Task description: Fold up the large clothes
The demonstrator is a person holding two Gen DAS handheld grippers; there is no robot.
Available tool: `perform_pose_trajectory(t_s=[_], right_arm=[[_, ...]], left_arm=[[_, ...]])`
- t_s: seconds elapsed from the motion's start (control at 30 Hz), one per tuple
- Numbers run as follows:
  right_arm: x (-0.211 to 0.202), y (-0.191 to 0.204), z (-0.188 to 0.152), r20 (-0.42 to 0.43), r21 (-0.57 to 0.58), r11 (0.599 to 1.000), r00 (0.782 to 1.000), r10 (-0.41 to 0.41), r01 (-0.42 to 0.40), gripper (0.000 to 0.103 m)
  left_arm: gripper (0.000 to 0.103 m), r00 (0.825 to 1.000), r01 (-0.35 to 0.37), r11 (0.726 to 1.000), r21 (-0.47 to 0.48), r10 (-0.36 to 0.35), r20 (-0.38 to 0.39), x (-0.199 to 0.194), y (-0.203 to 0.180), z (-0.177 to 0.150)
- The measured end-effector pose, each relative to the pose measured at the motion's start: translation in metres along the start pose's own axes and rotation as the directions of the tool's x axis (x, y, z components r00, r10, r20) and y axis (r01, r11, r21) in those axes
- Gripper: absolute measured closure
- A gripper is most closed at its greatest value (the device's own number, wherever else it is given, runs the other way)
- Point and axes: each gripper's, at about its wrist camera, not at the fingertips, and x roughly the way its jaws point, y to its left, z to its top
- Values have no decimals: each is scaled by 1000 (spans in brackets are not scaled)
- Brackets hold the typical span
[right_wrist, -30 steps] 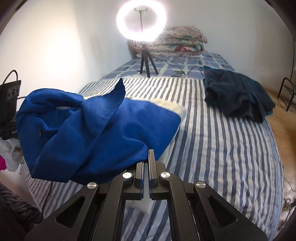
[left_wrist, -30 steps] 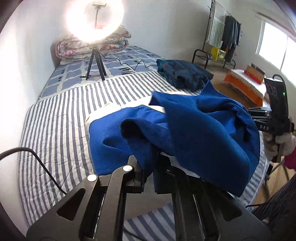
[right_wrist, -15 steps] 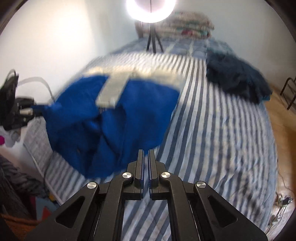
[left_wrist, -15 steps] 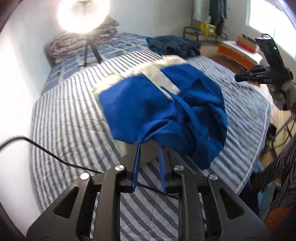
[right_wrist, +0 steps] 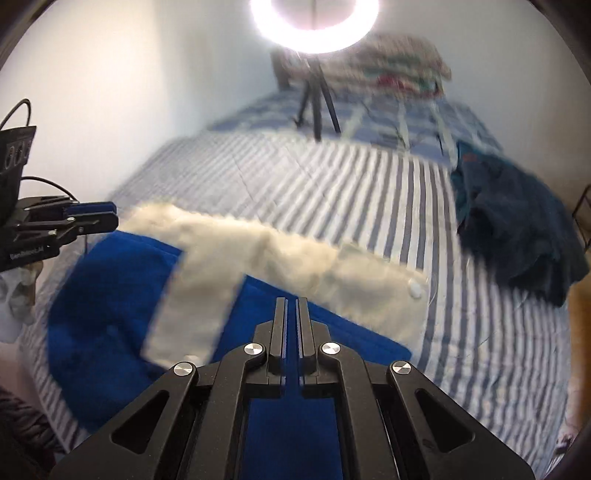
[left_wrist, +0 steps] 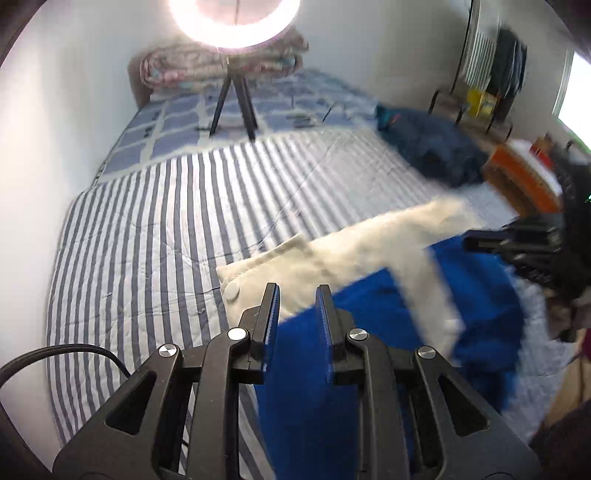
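With the left gripper [left_wrist: 294, 308] fingers apart and the right gripper [right_wrist: 291, 321] fingers nearly together over the blue garment [right_wrist: 110, 295], each should take one near corner and pull the cloth flat on the bed [right_wrist: 369, 184].

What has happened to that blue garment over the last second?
The blue garment went from a lifted bunch to lying spread on the striped bed, cream lining now showing. The left gripper let go and is open; the right gripper stays shut. The dark clothes pile and ring light did not move.

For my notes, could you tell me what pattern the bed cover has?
The bed cover has blue-grey and white stripes, clearest in the left wrist view.
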Motion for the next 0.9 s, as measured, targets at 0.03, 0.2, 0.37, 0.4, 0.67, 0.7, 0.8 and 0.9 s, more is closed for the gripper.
perform_pose_trajectory(t_s=[0.03, 0.2, 0.37, 0.4, 0.67, 0.7, 0.8, 0.9], right_arm=[[10, -4, -4, -23, 9, 1000, 1000, 0, 0, 101], [42, -25, -17, -55, 79, 996, 997, 48, -44, 103], [43, -25, -14, -76, 85, 996, 997, 33, -26, 103], [34, -23, -13, -73, 82, 996, 997, 21, -15, 103], [-32, -1, -64, -62, 60, 996, 996, 71, -67, 101], [-31, 1, -73, -81, 68, 995, 994, 78, -73, 101], [-21, 3, -93, -127, 86, 995, 990, 63, -53, 101], [-18, 3, -105, -131, 128, 991, 989, 64, -47, 101]], left_arm=[[84, 1000, -12, 1000, 10, 13, -12, 14, 3, 0], [84, 998, -61, 998, 20, 62, -24, 68, 16, -12], [84, 999, -47, 999, -10, 47, -25, 54, 20, -10], [84, 1000, -29, 999, -28, 29, -9, 38, 22, -10], [84, 997, 82, 995, -50, -82, -12, -43, 3, -70], [84, 996, 83, 996, -41, -84, -31, -42, -3, -80], [84, 994, 71, 997, -32, -73, -87, -30, -16, -104], [84, 991, 62, 996, -71, -70, -111, -23, -20, -113]])
